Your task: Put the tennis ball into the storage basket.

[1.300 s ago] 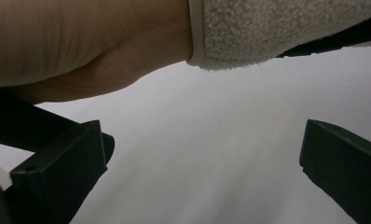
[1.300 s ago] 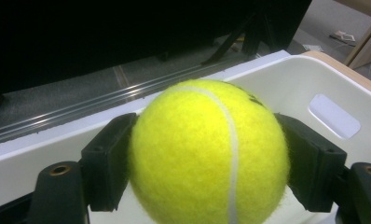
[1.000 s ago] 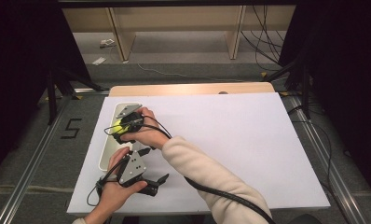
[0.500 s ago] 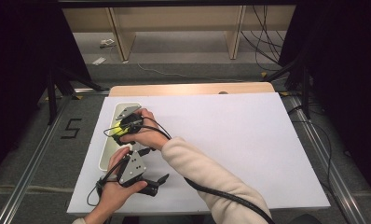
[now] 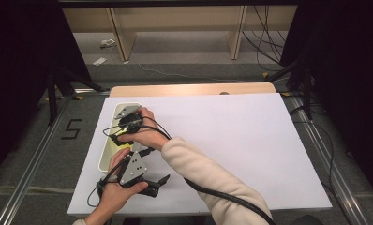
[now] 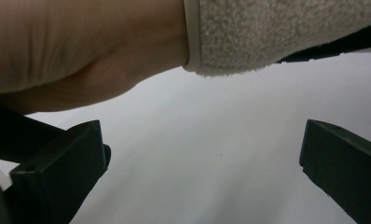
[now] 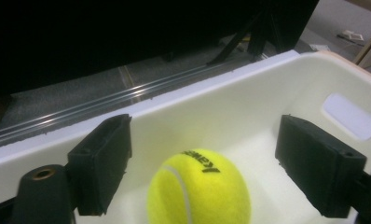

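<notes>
The right gripper (image 7: 202, 163) hangs inside the white bin (image 7: 249, 107), and its fingers (image 7: 102, 158) have just been opening: they now stand spread on either side of the yellow tennis ball (image 7: 197, 191), clear of it, with the ball resting on the bin floor between them. In the high view the bin (image 5: 106, 154) sits at about nine o'clock on the white surface (image 5: 231, 140). This looks like a release, so the sound way is to widen the fingers a little more, then lift straight up without brushing the ball or the bin wall. The left gripper (image 6: 197, 177) waits over the surface at seven o'clock, fingers spread and empty.
</notes>
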`<state>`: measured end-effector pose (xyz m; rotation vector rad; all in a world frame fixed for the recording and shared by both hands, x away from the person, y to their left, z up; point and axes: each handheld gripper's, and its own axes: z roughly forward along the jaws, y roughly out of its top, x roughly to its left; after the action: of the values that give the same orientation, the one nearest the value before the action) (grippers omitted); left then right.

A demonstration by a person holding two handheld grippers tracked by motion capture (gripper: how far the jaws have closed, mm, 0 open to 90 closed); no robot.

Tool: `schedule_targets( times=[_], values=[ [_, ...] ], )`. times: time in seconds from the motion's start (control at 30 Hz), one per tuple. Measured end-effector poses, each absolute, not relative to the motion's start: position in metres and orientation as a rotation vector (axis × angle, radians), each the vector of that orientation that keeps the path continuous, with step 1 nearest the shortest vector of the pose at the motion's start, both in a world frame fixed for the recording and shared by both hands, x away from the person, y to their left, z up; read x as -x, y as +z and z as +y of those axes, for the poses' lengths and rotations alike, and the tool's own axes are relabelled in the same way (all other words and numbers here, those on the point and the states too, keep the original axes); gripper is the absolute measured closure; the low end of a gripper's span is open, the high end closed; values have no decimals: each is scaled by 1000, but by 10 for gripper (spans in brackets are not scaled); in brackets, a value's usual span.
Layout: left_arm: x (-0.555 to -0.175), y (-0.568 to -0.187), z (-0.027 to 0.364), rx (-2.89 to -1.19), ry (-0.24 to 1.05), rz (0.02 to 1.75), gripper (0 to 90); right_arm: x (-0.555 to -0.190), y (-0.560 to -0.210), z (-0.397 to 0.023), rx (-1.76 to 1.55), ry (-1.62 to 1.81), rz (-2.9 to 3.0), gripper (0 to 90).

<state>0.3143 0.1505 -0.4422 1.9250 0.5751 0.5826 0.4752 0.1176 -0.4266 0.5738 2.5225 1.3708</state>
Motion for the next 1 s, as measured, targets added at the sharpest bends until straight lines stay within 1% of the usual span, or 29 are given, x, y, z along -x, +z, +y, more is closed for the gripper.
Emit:
schedule_targets(
  times=[0.03,0.57,1.0],
  values=[
    [-314,-442,150,-1926,583,575,0,-475,-424,117,-569,1380,2510,156],
    [-314,-442,150,-1927,583,567,0,-475,-415,104,-577,1417,2476,153],
    [-314,-443,149,-1929,579,568,0,-471,-405,75,-605,1457,2430,153]
  ],
)
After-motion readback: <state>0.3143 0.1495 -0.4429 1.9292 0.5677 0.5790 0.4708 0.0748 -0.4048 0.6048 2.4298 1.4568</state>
